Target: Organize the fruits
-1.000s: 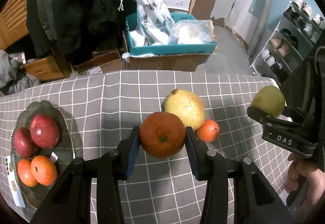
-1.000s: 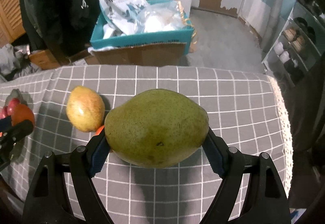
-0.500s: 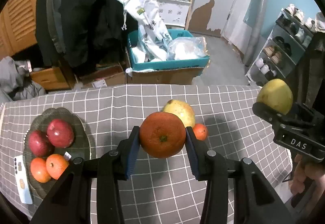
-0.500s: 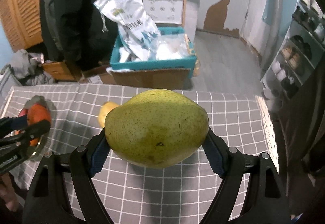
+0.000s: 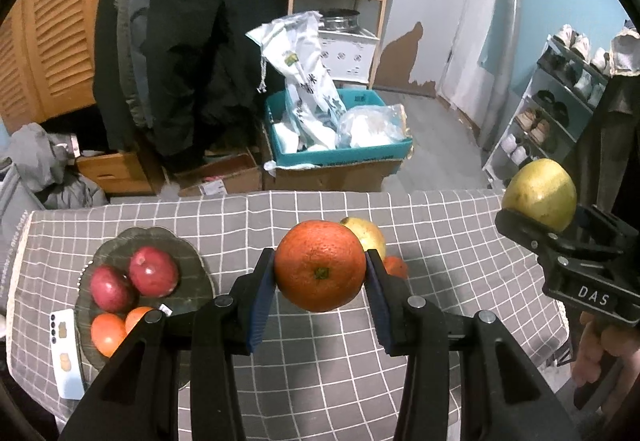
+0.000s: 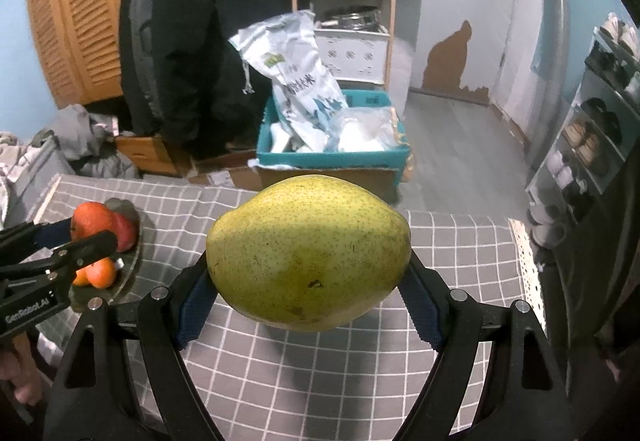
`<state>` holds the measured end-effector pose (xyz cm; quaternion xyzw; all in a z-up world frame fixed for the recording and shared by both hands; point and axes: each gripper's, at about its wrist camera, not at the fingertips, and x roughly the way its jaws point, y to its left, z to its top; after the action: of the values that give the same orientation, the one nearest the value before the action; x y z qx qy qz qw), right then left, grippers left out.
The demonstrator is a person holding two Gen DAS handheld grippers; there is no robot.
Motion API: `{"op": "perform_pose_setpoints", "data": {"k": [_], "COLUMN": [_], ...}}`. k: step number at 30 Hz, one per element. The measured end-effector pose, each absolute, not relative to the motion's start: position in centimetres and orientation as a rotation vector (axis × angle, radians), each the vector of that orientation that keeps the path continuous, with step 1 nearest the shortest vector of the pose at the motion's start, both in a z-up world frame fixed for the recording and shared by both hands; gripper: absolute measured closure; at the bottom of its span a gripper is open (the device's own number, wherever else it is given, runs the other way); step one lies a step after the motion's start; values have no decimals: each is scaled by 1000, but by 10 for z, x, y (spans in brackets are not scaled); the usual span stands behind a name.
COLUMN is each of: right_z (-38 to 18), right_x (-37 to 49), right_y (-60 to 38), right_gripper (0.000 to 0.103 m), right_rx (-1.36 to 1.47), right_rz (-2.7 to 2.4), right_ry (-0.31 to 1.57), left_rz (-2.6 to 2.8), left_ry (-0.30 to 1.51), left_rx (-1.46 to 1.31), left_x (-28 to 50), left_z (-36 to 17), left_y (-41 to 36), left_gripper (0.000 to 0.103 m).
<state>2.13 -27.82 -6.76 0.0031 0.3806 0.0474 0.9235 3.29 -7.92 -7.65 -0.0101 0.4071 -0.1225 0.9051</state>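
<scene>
A: Left wrist view, left to right. White phone (image 5: 66, 353) at the bench's left edge, touching a dark glass plate (image 5: 192, 261). What's on the plate?

B: Two red apples (image 5: 154, 271) at the back, two small oranges (image 5: 107, 333) in front. All resting inside the rim.

A: Centre?

B: Left gripper (image 5: 320, 295), its blue-padded fingers (image 5: 262, 299) clamped on a big orange (image 5: 320, 265), held above the grey checked cloth (image 5: 440, 241) of the bench. Behind it, a yellow pear (image 5: 370, 235) and a little tangerine (image 5: 396, 267) lie on the cloth, close together; contact between them unclear.

A: Far right?

B: Right gripper (image 5: 538, 215), gripping a green pear (image 5: 540, 191), off past the bench's right edge.

A: Right wrist view?

B: Plate (image 6: 132, 273) at left, partly hidden by the left gripper (image 6: 86, 231) with its orange (image 6: 91, 219). Centre: right gripper (image 6: 308, 281), fingers (image 6: 192, 305) pressed on both ends of the green pear (image 6: 308, 253), lifted over the cloth (image 6: 460, 253). Beyond the bench, a teal box (image 6: 332, 157) with white bags.
</scene>
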Motion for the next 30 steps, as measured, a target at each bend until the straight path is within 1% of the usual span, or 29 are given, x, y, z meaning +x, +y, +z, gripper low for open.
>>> {"op": "perform_pose_setpoints", "data": {"k": [16, 30], "right_z": [-56, -60], "right_x": [26, 49], "right_y": [-237, -173], "right_gripper": [21, 21], "right_rx": [-13, -38], "right_rz": [180, 291], "right_ry": [756, 776], "left_rz": [-200, -99], "left_ry": [810, 822], "left_rx": [-46, -108], "left_x": [27, 28], "left_z": [-66, -75], "left_y": [-47, 12], "left_gripper": [59, 59]}}
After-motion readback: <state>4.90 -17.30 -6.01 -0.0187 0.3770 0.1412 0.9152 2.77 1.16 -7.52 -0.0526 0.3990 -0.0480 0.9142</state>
